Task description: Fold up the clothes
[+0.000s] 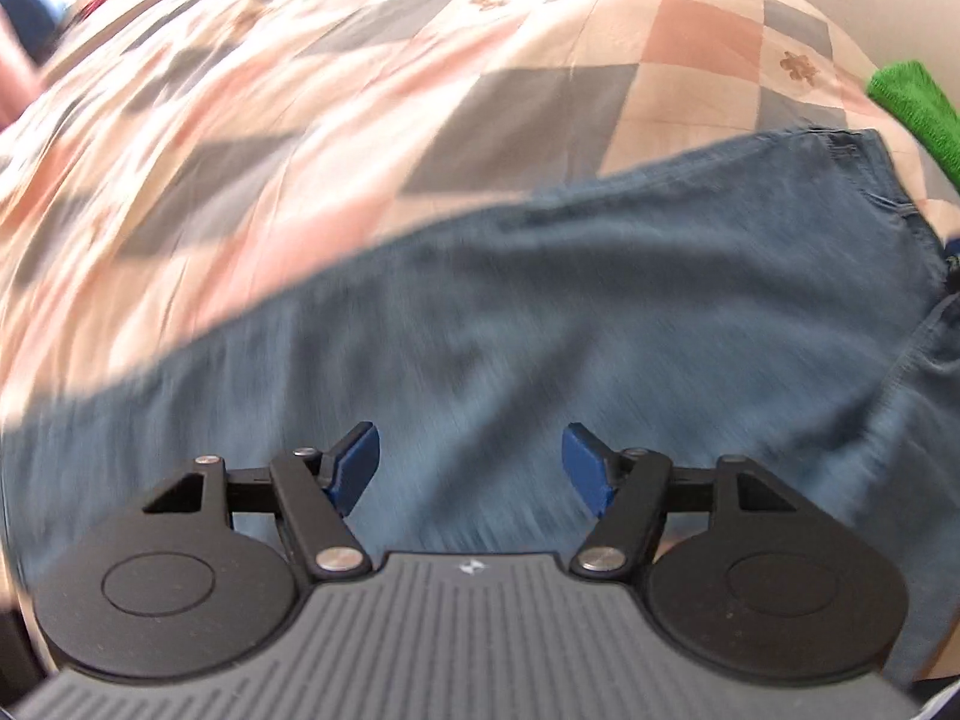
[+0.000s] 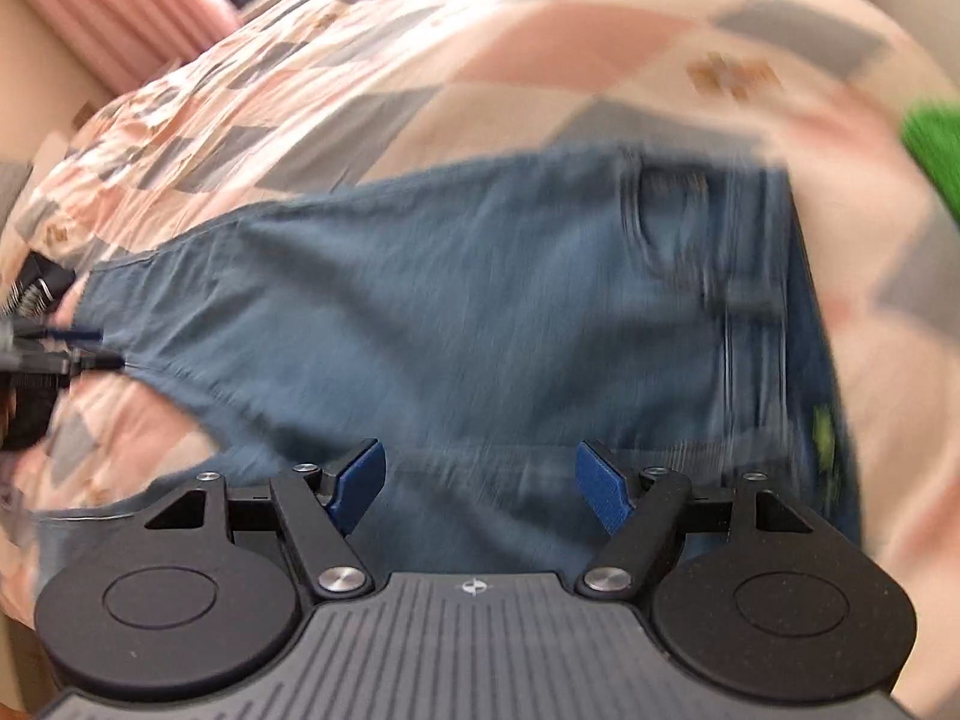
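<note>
Beyond the jeans [image 2: 480, 312], a green cloth [image 1: 918, 108] (blurred); both claws [image 1: 471, 468] [image 2: 480, 483] gape, empty.

A: Where's each view taken from?
B: Steeply down from behind each claw, close over the bed [image 1: 420, 90]. The jeans [image 1: 540, 312] and green cloth [image 1: 912, 108] are shared.

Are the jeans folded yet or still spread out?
Spread out: the jeans lie lengthwise on the quilt, waistband and one leg visible; lengthwise halving unclear.
</note>
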`<state>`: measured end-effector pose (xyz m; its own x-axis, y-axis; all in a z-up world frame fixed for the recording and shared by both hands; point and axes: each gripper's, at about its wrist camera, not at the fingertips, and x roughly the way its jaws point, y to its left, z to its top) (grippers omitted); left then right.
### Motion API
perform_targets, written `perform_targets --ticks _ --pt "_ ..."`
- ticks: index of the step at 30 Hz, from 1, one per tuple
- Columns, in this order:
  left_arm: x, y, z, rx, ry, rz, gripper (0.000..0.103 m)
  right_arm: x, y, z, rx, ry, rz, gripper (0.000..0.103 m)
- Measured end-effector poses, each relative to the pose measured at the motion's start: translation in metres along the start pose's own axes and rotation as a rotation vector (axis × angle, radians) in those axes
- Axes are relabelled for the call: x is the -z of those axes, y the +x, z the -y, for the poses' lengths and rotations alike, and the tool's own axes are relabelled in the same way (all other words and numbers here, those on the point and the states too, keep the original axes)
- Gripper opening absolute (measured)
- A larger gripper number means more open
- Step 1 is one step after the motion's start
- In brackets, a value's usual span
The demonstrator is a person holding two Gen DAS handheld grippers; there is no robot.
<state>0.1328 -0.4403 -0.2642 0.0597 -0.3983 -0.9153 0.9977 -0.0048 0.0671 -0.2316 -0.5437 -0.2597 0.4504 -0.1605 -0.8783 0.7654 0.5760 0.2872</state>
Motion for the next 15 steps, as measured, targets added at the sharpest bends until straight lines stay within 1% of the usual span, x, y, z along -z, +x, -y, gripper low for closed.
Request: perform_targets --ticks 3,5,8,10,13,15 --pt "-0.026 0.025 -0.015 0.008 0.092 0.009 0.064 -0.038 0.020 0.008 0.046 -0.091 0.004 0.073" --pt "-0.040 0.037 -0.024 0.030 0.145 0.012 0.064 -0.058 0.034 0.014 0.059 -0.144 -0.005 0.073" --pt "-0.061 0.054 -0.038 0.065 0.214 0.015 0.064 -0.092 0.053 0.026 0.014 -0.174 -0.045 0.073" --pt "-0.071 0.063 -0.045 0.098 0.249 0.017 0.065 -0.113 0.063 0.030 -0.006 -0.205 -0.051 0.073" --pt "-0.082 0.077 -0.055 0.149 0.293 0.026 0.072 -0.136 0.081 0.032 -0.028 -0.281 -0.081 0.073" --pt "-0.087 0.088 -0.064 0.198 0.296 0.011 0.076 -0.152 0.095 0.030 -0.043 -0.333 -0.116 0.073"
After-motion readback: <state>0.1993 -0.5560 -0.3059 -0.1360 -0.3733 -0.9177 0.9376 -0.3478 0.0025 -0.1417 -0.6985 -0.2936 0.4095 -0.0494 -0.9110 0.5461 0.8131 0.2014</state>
